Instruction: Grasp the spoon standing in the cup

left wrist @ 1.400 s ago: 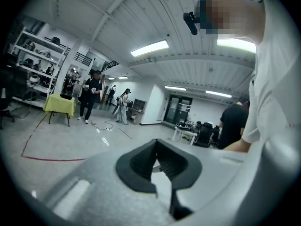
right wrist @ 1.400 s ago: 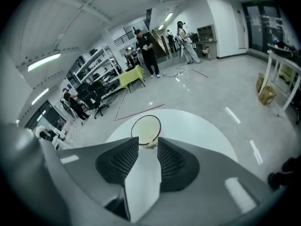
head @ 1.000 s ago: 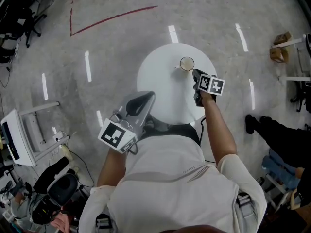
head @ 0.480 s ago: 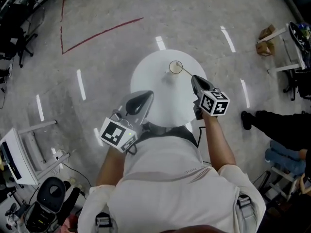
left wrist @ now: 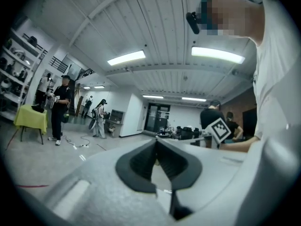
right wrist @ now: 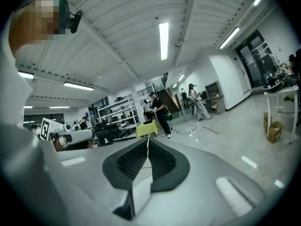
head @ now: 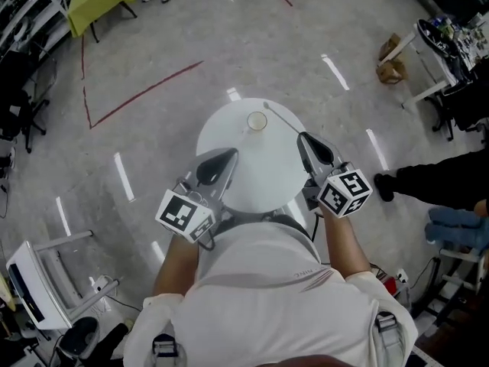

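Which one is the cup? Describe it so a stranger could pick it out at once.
Find the round white table in the middle of the grey floor. Near its far edge stands the cup, a small pale ring from above. It is the only thing standing on the tabletop; the thin spoon beside it is held in the right gripper.

A round white table (head: 263,167) is seen standing on a grey polished floor (head: 153,44). One small cup (head: 257,121) is set upright on the tabletop, close to the rim at about 12 o'clock. A red line (head: 145,92) is marked on the floor toward 10 o'clock.
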Motion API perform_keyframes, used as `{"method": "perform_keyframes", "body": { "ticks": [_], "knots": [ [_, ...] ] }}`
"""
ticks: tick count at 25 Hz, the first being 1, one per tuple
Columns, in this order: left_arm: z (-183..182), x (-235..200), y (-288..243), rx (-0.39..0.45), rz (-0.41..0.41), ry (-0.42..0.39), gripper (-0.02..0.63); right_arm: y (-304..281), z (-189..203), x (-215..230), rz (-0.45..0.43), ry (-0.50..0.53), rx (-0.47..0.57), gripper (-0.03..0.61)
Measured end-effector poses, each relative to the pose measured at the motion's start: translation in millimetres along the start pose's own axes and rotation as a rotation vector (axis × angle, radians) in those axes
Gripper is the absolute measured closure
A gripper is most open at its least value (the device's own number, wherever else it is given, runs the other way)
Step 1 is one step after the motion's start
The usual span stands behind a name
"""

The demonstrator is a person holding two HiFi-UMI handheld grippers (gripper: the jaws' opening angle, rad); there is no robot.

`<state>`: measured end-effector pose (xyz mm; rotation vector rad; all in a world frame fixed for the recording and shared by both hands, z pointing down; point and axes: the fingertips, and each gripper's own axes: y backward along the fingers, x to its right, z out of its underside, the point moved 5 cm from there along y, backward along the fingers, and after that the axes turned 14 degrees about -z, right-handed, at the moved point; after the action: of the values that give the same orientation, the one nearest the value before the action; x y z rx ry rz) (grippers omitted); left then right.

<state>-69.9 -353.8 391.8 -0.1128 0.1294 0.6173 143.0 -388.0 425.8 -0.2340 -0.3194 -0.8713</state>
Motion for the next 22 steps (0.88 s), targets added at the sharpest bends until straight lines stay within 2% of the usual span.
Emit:
{"method": "perform_keyframes", "body": {
  "ticks": [5, 13, 22],
  "knots": [
    [-10.5, 14.7, 1.8, 0.018, 0.020, -0.016, 0.609, 25.5, -25.5, -17.6, 0.003, 0.053, 0.070, 0.569],
    [-19.4, 27.2, 4.6, 0.031, 0.018, -0.029, 0.609, 33.5, -35.7, -25.7, -0.002, 0.108, 0.070, 0.569],
    [-27.8, 18.6, 6.9, 0.036, 0.010, -0.035, 0.609, 20.2, -39.5, -25.7, -0.006, 0.107, 0.061, 0.569]
  ]
}}
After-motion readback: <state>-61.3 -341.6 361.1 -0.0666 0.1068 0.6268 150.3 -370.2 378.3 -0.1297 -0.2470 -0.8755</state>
